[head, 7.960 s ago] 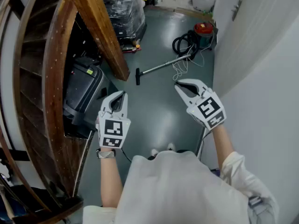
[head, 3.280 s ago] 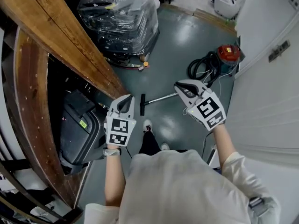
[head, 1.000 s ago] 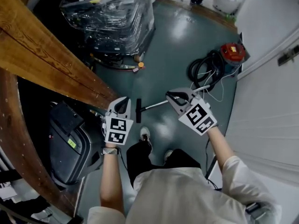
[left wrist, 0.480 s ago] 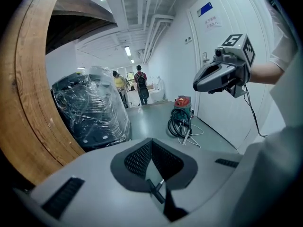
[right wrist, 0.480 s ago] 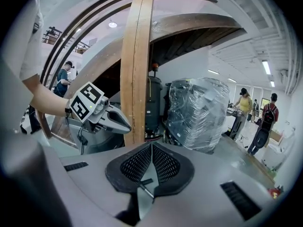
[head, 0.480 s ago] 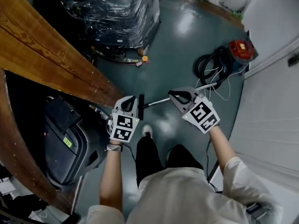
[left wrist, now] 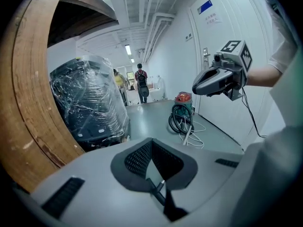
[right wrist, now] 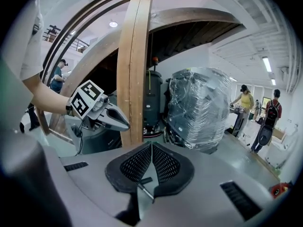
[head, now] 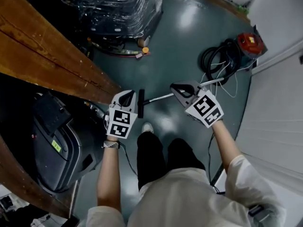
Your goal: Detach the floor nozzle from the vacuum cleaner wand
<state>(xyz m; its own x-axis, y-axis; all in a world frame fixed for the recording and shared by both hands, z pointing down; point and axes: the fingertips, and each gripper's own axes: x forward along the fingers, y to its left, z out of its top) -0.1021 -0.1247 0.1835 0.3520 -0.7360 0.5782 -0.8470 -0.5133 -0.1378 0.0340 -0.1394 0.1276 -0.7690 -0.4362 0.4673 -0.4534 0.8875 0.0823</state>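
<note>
Mid-frame in the head view, my left gripper and right gripper both have their jaws pressed together, pinching nothing. Just right of the left one, the floor nozzle lies on the floor. Its wand runs toward the red vacuum cleaner at the upper right.

A work hall was shown by a shiny grey-green painted floor, a dark machine wrapped in clear plastic, thick brown wooden beams and white ceiling pipes.
</note>
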